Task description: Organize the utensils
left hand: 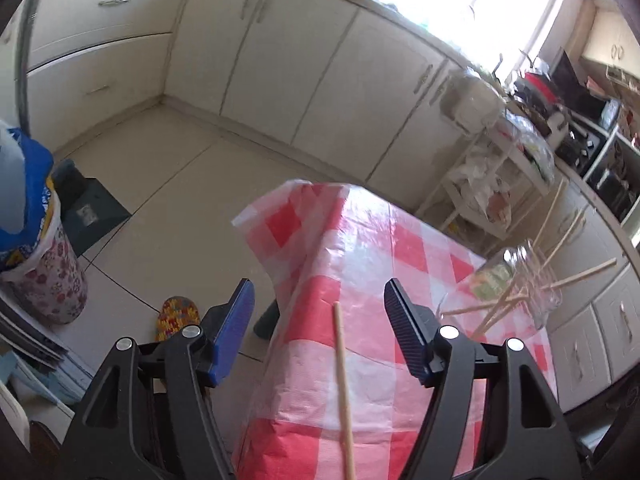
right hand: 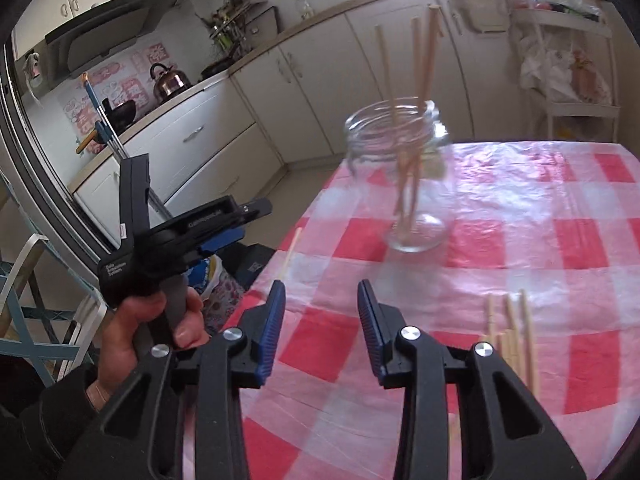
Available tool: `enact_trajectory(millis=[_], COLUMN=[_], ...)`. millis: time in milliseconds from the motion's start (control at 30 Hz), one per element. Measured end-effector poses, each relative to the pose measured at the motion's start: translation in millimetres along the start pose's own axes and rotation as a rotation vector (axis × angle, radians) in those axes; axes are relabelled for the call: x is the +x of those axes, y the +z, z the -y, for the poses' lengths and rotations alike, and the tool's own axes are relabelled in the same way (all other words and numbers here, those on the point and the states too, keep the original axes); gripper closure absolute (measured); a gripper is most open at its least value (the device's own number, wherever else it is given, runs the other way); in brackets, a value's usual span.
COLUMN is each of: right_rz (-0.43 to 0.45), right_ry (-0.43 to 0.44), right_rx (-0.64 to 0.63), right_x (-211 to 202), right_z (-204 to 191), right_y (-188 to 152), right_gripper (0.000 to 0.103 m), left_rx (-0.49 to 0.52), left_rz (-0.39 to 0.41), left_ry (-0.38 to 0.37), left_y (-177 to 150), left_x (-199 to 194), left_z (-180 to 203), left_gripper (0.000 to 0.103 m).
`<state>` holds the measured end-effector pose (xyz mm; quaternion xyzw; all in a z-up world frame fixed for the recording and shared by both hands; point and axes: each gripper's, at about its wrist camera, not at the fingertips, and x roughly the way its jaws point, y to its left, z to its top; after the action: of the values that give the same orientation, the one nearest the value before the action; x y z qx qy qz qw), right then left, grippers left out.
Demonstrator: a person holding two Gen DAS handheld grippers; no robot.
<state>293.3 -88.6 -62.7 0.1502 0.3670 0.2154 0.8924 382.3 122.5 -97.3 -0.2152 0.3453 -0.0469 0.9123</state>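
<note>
Left claw (right hand: 224,236) body: small white lettering, too blurred to read. Nothing else legible.

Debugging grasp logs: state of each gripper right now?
Left gripper: open, holding nothing; a loose chopstick lies on the table below it.
Right gripper: open, empty.

**Table and what lies on it**

A table (right hand: 520,208) covered in a red-and-white checked plastic cloth is seen in the centre and right of the right wrist view. A glass jar (right hand: 404,176) holding several chopsticks (right hand: 420,80) is stood on it at upper centre. A loose bundle of sticks (right hand: 510,336) is laid flat at lower right. A single stick (right hand: 289,254) is laid near the left edge; in the left wrist view it (left hand: 344,392) is seen at lower centre, running up the frame.
</note>
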Motion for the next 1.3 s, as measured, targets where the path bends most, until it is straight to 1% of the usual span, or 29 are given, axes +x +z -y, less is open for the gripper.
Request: enact_trajectory(millis=[33, 100, 167, 233, 300, 367, 400, 433, 500, 567, 633, 700, 767, 800, 867, 933, 967, 1000, 1067, 1133, 1200, 1300], right_rz=[-0.032, -0.08, -0.133, -0.16, -0.191, -0.237, -0.228, -0.231, -0.251, -0.234, -0.173, -0.072, 0.071, 0.166, 0.346, 0.497, 0.557, 0.598, 0.641, 0.656, 0.66, 0.639], right_ry=[0.012, 0.007, -0.031, -0.086, -0.119, -0.167, -0.188, -0.205, -0.192, -0.187, -0.153, -0.11, -0.081, -0.056, -0.053, -0.081, -0.089, -0.106, -0.14, -0.175, -0.214, -0.268], right_rx=[-0.028, -0.083, -0.122, -0.142, -0.157, -0.198, -0.23, -0.272, -0.287, -0.275, -0.23, -0.19, -0.148, -0.127, -0.115, -0.11, -0.1, -0.095, -0.092, -0.096, -0.116, -0.164], right_x=[15, 44, 72, 95, 111, 124, 126, 125, 125, 116, 91, 56, 18, -2, -34, -52, -54, -52, -40, -24, -12, 1], right_z=[-13, -36, -52, -61, -63, -67, -69, -71, -69, -58, -51, -47, -42, -38, -34, -29, -26, -23, -17, -10, -7, -3], right_y=[3, 7, 11, 16, 17, 14, 11, 9, 9, 8, 10, 16, 29, 37, 53, 71, 80, 88, 100, 110, 113, 117], right_gripper=[0.068, 0.07, 0.076, 0.079, 0.082, 0.087, 0.091, 0.092, 0.097, 0.097, 0.097, 0.097, 0.097, 0.097, 0.097, 0.097, 0.097, 0.097, 0.097, 0.097, 0.097, 0.097], left_rx=[-0.036, -0.058, -0.037, -0.015, -0.001, -0.004, -0.012, -0.016, -0.011, -0.008, -0.009, -0.009, 0.002, 0.008, 0.024, 0.032, 0.035, 0.038, 0.043, 0.047, 0.053, 0.065], left_rz=[0.037, 0.116, 0.19, 0.236, 0.245, 0.227, 0.22, 0.216, 0.225, 0.23, 0.221, 0.207, 0.196, 0.194, 0.186, 0.18, 0.176, 0.173, 0.17, 0.169, 0.172, 0.175], left_ry=[0.009, 0.045, 0.083, 0.1, 0.096, 0.083, 0.075, 0.069, 0.07, 0.071, 0.068, 0.063, 0.057, 0.054, 0.047, 0.036, 0.029, 0.024, 0.017, 0.009, 0.001, -0.012], left_y=[2, 5, 6, 7, 6, 7, 7, 8, 10, 9, 8, 7, 5, 3, 1, -1, -1, -2, -2, -2, -1, 0], left_x=[-8, -27, -44, -54, -54, -50, -50, -49, -52, -55, -53, -50, -47, -46, -44, -43, -42, -41, -41, -41, -42, -43], left_z=[-7, -16, -17, -17, -16, -16, -18, -19, -20, -20, -21, -18, -14, -12, -7, -2, 0, 1, 3, 4, 6, 9], left_gripper=[0.039, 0.039, 0.039, 0.038, 0.036, 0.036, 0.036, 0.036, 0.036, 0.036, 0.035, 0.035, 0.035, 0.035, 0.035, 0.035, 0.035, 0.035, 0.035, 0.034, 0.034, 0.034])
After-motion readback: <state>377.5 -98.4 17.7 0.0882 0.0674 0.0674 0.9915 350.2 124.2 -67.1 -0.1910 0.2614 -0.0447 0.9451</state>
